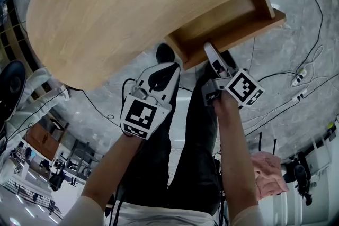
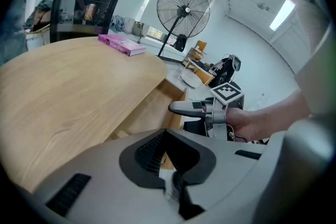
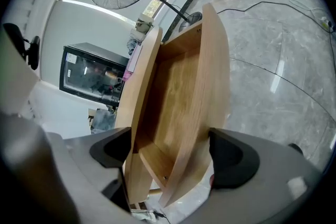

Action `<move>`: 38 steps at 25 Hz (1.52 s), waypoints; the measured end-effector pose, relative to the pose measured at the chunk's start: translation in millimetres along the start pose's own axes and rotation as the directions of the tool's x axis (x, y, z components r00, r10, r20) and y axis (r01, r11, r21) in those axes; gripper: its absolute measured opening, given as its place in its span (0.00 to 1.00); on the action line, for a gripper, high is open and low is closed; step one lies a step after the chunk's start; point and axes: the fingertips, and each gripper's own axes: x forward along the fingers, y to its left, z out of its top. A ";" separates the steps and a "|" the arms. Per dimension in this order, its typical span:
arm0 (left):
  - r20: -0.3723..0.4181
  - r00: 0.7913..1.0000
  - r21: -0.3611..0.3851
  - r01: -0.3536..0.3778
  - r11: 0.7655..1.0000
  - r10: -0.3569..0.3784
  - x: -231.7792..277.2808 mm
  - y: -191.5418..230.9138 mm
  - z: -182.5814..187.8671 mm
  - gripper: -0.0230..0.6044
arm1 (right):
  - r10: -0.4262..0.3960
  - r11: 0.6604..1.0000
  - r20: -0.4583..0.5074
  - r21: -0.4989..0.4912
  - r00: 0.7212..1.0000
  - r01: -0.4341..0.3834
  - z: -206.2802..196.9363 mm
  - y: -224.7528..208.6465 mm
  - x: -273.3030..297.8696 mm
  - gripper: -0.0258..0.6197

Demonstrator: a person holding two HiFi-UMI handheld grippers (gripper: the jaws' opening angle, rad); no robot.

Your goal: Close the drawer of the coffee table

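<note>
The oval wooden coffee table point(image 1: 132, 2) fills the top of the head view. Its drawer point(image 1: 228, 18) stands pulled out toward me on the right, and nothing shows inside it. My right gripper point(image 1: 208, 47) is at the drawer's front panel point(image 1: 233, 39), near its left corner. In the right gripper view the gripper point(image 3: 170, 157) is open, with the front panel point(image 3: 212, 71) standing between the jaws. My left gripper point(image 1: 168, 67) hovers just left of the drawer, below the table edge. Its jaws look shut on nothing point(image 2: 168, 157).
A pink box point(image 2: 122, 44) lies on the far side of the tabletop. A standing fan point(image 2: 182, 10) is beyond the table. Cables and power strips point(image 1: 297, 81) lie on the grey floor right of the drawer. My legs point(image 1: 180, 156) are directly below the grippers.
</note>
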 end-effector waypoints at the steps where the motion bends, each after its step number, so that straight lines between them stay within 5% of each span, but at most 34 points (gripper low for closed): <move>1: 0.001 1.000 -0.004 -0.002 1.000 0.002 -0.7 1.1 -0.4 0.05 | 0.007 1.000 -0.002 -0.007 1.000 -0.007 0.9 3.8 1.1 0.76; 18: 0.025 0.999 -0.062 -0.029 0.998 0.031 -21.9 44.5 7.5 0.05 | 0.087 0.993 -0.056 -0.075 0.995 -0.091 4.5 73.5 68.1 0.81; 38: 0.052 0.996 -0.127 -0.061 0.990 0.068 -25.1 55.8 -6.8 0.05 | 0.192 0.967 -0.056 -0.157 0.980 -0.199 28.3 106.4 108.0 0.81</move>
